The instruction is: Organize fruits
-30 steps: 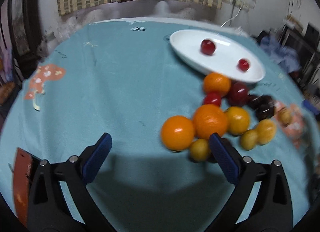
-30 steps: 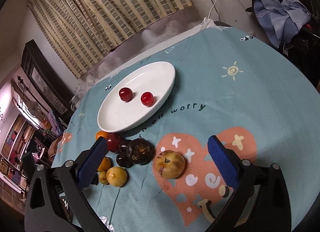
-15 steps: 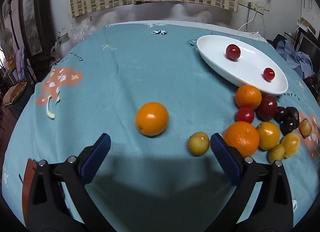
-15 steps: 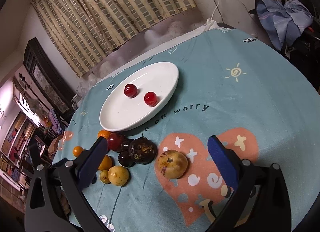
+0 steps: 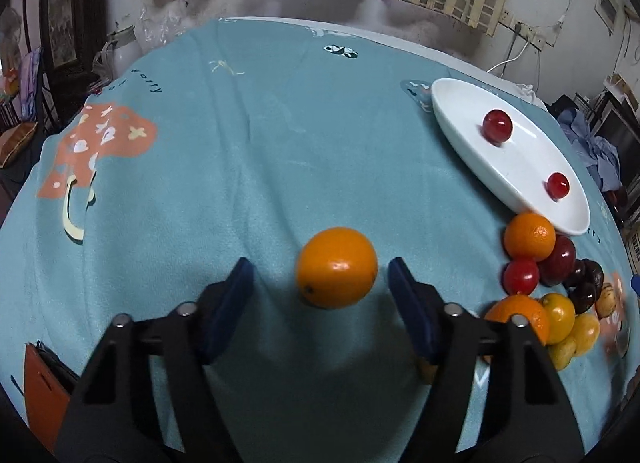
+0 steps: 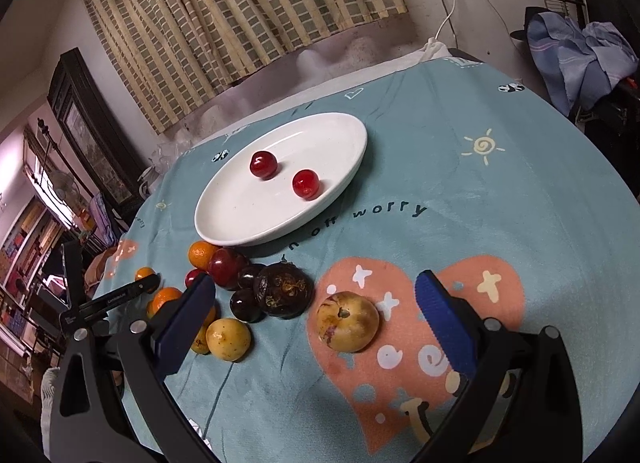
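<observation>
Two red fruits (image 6: 264,164) in white dish (image 6: 340,131), left tool (image 5: 320,283) narrowing around orange (image 5: 337,268) untouched, right tool (image 6: 316,303) apart.

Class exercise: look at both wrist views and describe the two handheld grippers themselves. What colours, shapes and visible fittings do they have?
Both the left gripper and the right gripper look alike: two black, angular plastic arms with triangular cut-outs, silver round bolts at the joints, and flat dark blue ribbed pads on the inner faces. No cables, sleeves or hands show.

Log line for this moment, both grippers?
left gripper: closing around lone orange, gaps remain | right gripper: open, empty | white plate: two red fruits
</observation>
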Demonstrator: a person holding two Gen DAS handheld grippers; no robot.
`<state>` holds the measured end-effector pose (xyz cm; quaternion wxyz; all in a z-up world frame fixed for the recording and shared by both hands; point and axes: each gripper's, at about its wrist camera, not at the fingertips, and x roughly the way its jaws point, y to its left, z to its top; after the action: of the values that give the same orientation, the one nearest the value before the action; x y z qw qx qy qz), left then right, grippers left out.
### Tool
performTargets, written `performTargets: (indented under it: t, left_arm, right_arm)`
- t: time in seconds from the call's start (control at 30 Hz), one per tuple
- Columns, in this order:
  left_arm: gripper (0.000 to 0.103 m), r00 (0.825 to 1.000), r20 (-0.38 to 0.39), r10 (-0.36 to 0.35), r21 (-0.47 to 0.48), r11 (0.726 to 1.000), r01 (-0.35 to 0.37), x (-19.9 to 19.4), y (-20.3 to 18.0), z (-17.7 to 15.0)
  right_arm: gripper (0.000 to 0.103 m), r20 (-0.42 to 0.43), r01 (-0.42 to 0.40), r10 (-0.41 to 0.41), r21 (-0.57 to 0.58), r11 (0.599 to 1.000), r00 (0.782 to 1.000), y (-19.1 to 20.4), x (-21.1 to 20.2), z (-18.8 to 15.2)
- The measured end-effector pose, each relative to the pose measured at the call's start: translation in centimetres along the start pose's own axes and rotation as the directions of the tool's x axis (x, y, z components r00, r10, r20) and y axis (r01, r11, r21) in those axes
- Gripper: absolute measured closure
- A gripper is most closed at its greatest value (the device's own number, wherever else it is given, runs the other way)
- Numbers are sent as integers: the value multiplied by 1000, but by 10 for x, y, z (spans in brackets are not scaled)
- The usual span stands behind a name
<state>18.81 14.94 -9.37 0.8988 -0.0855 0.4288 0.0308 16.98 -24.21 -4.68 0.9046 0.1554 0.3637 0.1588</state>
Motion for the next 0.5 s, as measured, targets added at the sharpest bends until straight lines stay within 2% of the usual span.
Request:
performTargets:
  t: [0.1,0.13,0.2,0.27,0.37,0.43,0.5]
  left_arm:
    - [64,1000,10,11,34,999,-12,1,-7,0]
    - [64,1000,14,19,45,999,-20,0,-10,-1]
    - [65,1000,17,24,65,998,-25,-1,-13,-2]
    - [65,1000,18,21,66,998,-22,-2,-12,-3]
    - [65,1000,16,9,55,998,-10,-2,-9,-4]
    - [65,1000,15,8,58,998,-9,-3,-9,-4]
    - [65,1000,16,9,64,998,-10,-3,-10,-4]
  right_arm:
    - [3,-20,22,-22,-39,999,1000,4,2,-2]
    - [3,-29,28,-30,-51,998,999,5,4,-4]
    - [13,-57,34,-37,-63,997,998,6,9,-7]
    - [31,-97,29,-34,-56,998,995,3,17,-10]
    - [39,-151,45,-54,-60,997,987,0,30,-16]
    - [39,-168,80,-97,-107,991,981,4,37,-21]
    - [44,-169,106,-132,-150,983,977,8,41,-25]
